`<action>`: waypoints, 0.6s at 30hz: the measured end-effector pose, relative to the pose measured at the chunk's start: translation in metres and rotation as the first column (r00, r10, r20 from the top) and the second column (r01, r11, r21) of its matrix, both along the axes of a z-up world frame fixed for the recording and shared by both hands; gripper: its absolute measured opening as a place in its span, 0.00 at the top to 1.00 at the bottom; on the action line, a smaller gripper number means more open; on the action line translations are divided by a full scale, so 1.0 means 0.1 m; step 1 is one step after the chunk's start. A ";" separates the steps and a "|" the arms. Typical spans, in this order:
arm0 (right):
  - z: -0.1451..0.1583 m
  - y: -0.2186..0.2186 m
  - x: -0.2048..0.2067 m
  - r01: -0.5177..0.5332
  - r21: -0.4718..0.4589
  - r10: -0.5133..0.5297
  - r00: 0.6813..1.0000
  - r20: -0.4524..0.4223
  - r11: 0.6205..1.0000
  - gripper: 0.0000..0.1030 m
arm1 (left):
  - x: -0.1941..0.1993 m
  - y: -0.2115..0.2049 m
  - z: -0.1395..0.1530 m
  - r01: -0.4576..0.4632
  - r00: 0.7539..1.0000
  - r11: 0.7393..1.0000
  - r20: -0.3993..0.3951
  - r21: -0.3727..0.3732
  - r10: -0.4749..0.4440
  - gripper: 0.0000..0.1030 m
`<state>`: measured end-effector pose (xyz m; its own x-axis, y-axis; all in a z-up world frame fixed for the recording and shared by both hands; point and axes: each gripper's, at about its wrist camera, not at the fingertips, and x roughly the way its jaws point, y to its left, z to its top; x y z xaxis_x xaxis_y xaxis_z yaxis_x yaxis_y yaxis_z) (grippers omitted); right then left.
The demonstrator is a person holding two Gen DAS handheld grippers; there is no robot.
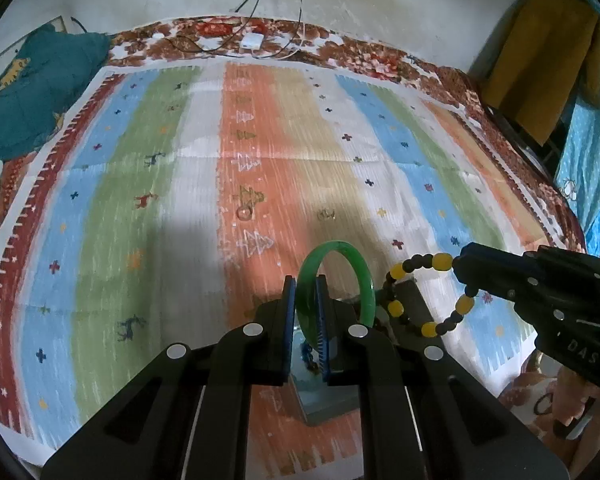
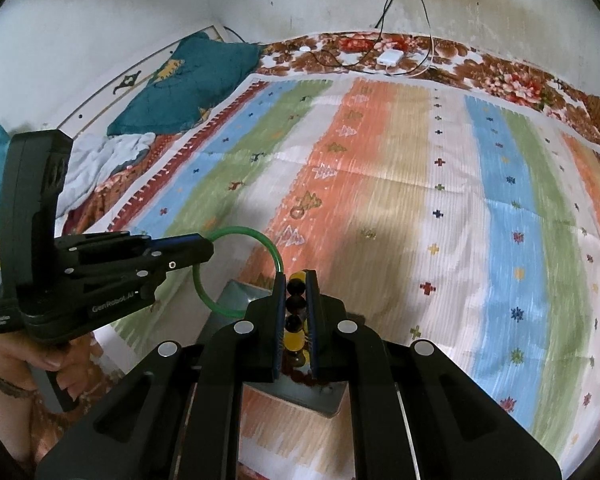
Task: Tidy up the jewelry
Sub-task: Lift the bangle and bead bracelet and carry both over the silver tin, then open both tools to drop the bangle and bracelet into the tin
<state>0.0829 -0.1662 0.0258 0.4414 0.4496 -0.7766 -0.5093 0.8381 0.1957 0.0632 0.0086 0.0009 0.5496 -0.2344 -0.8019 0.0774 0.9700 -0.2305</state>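
The left gripper (image 1: 306, 312) pinches the green bangle (image 1: 340, 276) upright; just beside it, the right gripper (image 2: 296, 312) clamps the yellow-and-black bead bracelet (image 2: 294, 304). Both 2 pieces hang over the grey box (image 2: 236, 296) beneath the tongs, probably for dropping in.

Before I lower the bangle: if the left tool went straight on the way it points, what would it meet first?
Probably the grey box right below the left tool, which grips the green bangle; depth is unclear, so possibly the striped cloth beyond.
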 end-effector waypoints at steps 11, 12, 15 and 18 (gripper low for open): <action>-0.11 -0.04 -0.02 0.015 -0.005 -0.016 0.999 -0.049 1.000 0.67 | -0.02 -0.02 -0.16 0.005 0.996 1.000 -0.084 -0.025 -0.008 0.70; -0.10 -0.06 -0.01 0.025 -0.014 -0.026 0.999 -0.037 1.000 0.54 | -0.03 -0.01 -0.17 -0.001 0.996 1.000 -0.085 -0.024 -0.001 0.68; -0.11 -0.11 0.03 0.054 -0.022 -0.054 0.998 -0.029 0.998 0.52 | -0.02 0.07 -0.16 -0.034 0.996 0.999 -0.079 -0.029 0.031 0.62; -0.16 -0.15 0.09 0.079 -0.021 -0.079 0.996 -0.044 0.997 0.47 | 0.00 0.15 -0.15 -0.067 0.995 0.997 -0.070 -0.025 0.066 0.47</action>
<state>0.0920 -0.1816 0.0100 0.4393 0.3991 -0.8048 -0.4324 0.8792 0.2000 0.0631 0.0240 -0.0144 0.5082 -0.2214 -0.8323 -0.0040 0.9658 -0.2594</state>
